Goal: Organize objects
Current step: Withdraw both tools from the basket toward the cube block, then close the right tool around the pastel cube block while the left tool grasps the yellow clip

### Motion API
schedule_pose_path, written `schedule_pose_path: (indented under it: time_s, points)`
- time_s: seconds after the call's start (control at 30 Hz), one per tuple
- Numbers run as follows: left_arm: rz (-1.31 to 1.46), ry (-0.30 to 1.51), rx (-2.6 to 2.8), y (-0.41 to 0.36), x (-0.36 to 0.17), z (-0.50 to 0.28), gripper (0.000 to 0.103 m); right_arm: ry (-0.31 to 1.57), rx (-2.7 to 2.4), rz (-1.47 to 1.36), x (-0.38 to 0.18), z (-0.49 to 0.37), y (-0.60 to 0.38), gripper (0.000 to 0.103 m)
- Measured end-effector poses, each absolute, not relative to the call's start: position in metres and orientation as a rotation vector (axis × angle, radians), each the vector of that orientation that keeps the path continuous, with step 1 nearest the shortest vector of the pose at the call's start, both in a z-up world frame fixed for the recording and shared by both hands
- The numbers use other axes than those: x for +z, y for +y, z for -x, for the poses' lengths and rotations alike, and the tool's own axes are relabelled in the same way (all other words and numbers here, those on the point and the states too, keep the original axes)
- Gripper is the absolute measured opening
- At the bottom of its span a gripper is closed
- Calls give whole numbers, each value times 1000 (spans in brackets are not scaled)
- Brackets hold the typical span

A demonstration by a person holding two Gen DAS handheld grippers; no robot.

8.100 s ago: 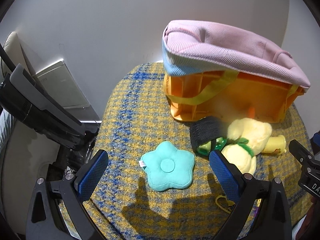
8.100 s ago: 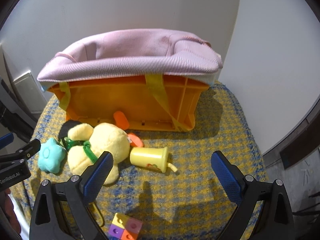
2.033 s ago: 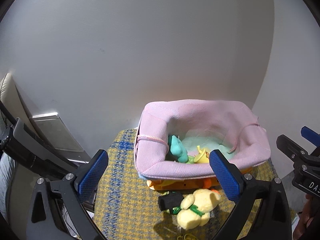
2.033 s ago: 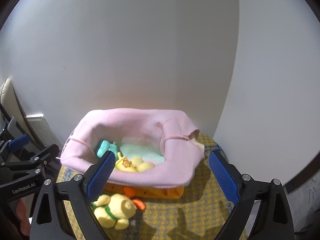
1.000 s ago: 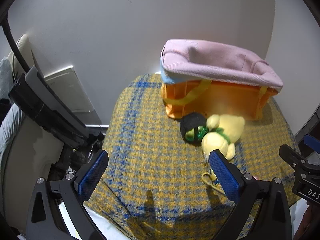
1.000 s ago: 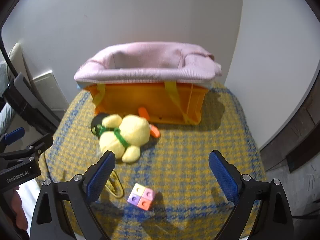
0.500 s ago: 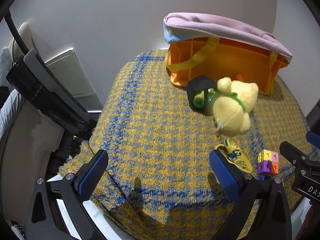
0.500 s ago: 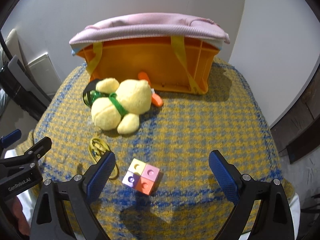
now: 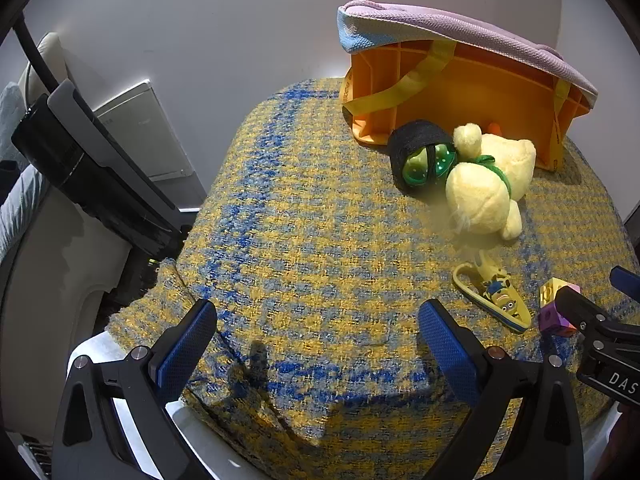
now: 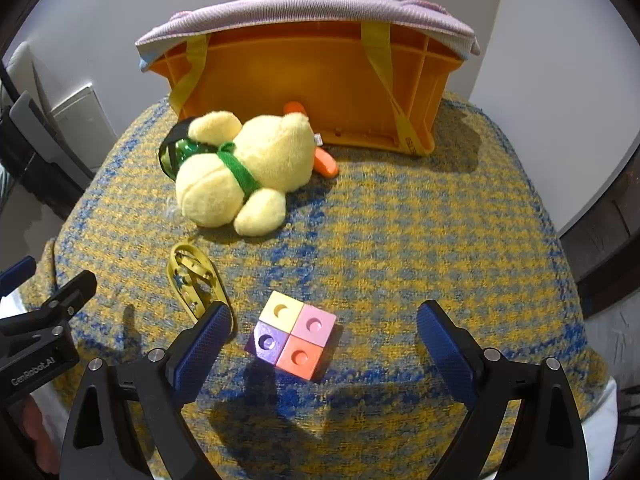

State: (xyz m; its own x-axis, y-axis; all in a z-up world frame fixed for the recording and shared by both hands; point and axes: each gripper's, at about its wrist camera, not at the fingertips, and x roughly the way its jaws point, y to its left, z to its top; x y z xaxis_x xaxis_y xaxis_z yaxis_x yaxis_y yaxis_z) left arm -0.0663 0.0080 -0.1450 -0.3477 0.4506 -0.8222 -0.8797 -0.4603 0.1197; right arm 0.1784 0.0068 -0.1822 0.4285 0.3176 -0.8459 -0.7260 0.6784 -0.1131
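Toys point(image 10: 244, 172) on tweed cloth point(image 10: 400, 240), white wall point(image 9: 200, 20)

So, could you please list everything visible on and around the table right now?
basket: 1, orange with pink fabric liner, table's far side
plush toy: 1, pale yellow with green ribbon, lying before the basket
ball: 1, green in black wrap, left of the plush
orange piece: 1, orange, right of the plush
strap: 1, yellow, printed, near edge
block: 1, four-coloured, near edge
tablecloth: 1, yellow-blue woven
left gripper: open, empty
right gripper: open, around the block
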Motion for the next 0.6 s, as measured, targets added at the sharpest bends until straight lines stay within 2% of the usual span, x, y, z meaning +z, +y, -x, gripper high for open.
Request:
schedule_pose_path:
  time_s: [0.2,0.43,0.53,0.6]
  points:
    - [934,728,1907,11,-150,65,103,946,687,507,-190,-181,8,86]
    - [929,744,1899,14,-155,58,103,1012,709,497,-203,-181,9,63]
    - [932,744,1895,16,-155,56,103,1020,723,484,-203,-182,7,48]
    - [930,738,1891,17,-154,54,103,1015,725,475,-201,-183,4,46]
